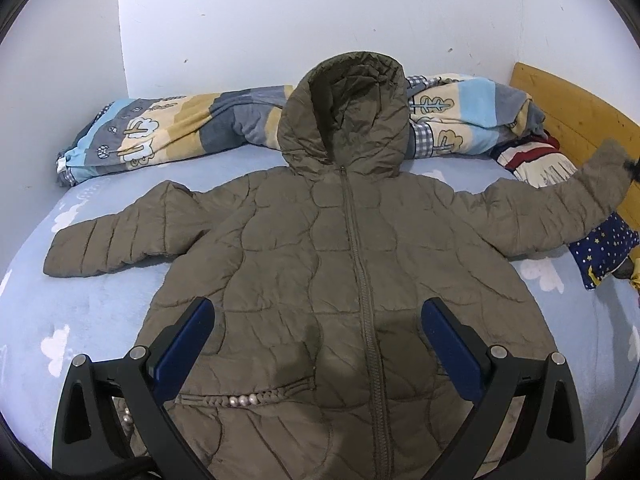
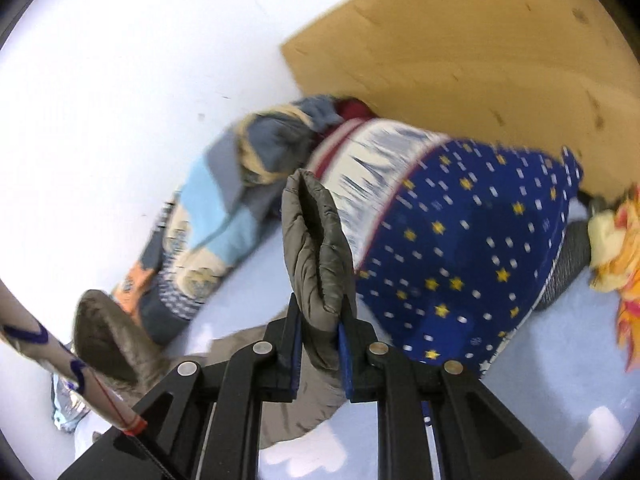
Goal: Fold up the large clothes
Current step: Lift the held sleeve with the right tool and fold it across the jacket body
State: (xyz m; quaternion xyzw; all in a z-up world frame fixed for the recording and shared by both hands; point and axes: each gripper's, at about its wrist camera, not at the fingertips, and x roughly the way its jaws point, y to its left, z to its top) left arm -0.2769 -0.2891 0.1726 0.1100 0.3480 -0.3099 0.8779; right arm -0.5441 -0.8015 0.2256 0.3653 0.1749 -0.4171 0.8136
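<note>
Clamping the jacket (image 1: 320, 240) sleeve cuff (image 2: 316, 256), my right claw (image 2: 320, 344) seems tilted; my left claw (image 1: 318, 320) hovers apart above the hem.

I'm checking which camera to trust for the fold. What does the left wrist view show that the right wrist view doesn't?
Only the left wrist view: the whole olive jacket spread front-up on the blue sheet, zipper closed, far sleeve lying flat, and the left gripper open above the hem.

Only the right wrist view: the right gripper shut on the sleeve cuff, and an orange-yellow cloth.

Both: the hood, striped quilt, starry blue fabric, wooden headboard.
</note>
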